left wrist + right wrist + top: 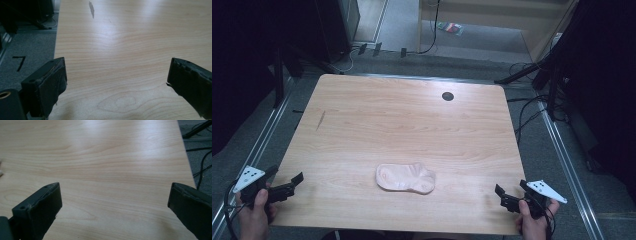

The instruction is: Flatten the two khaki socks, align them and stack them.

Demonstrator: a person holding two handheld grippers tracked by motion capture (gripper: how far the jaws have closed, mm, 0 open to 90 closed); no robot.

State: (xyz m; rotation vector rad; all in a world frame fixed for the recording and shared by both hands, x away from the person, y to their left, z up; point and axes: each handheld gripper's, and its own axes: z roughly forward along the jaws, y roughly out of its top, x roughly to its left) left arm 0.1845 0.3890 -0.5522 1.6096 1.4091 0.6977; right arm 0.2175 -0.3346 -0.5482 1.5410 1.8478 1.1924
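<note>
A light wooden bench [412,120] with rounded corners stands on a grey carpeted floor [542,165], with black cables [527,112] trailing across the floor at its right side and dark stands behind. A small round black hole [447,96] sits near the bench's far edge, and a short dark streak [320,120] marks the wood towards the far left.

A pale pink, crumpled fabric sock [406,178] lies flat on the bench near the front edge, roughly midway between the two sides, touched by neither tool.

The left gripper [298,180], held in the person's left hand [254,212], hovers at the front left corner of the bench, well apart from the sock. In the left gripper view its black jaws stand wide apart over bare wood.

The right gripper [510,189], held in the right hand [534,220], sits at the front right corner, also well clear of the sock. In the right gripper view its jaws are likewise spread wide with nothing between them.
</note>
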